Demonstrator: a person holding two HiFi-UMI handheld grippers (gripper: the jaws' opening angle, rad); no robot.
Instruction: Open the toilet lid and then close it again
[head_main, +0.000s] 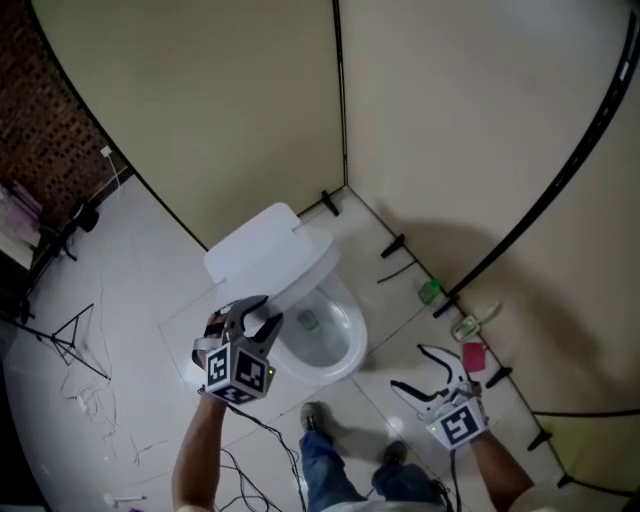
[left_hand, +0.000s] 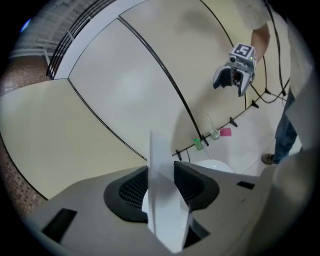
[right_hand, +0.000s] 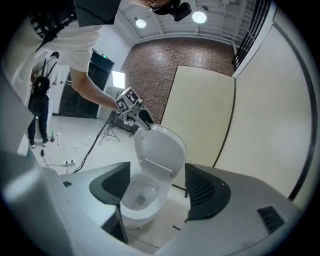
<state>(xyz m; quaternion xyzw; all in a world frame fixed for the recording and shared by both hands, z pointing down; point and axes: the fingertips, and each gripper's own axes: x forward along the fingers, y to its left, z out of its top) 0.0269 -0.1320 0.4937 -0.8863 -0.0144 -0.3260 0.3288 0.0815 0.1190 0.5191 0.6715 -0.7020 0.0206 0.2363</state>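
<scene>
Two grippers, one toilet, one lid. The left gripper (head_main: 262, 312) pinches the top rim of the toilet lid (right_hand: 161, 150), its jaws pressed on either face of the thin white edge. The lid is white, smooth and oval. It stands raised, nearly upright on its hinge behind the open toilet bowl (head_main: 335, 335). The right gripper (head_main: 406, 367) hangs well apart from the lid, to the right of the bowl, jaws spread with nothing between them. A green item (head_main: 429, 291), a clear item (head_main: 466, 326) and a pink item (head_main: 474, 356) lie on the white floor (head_main: 150, 300) along the beige partition wall (head_main: 220, 100).
</scene>
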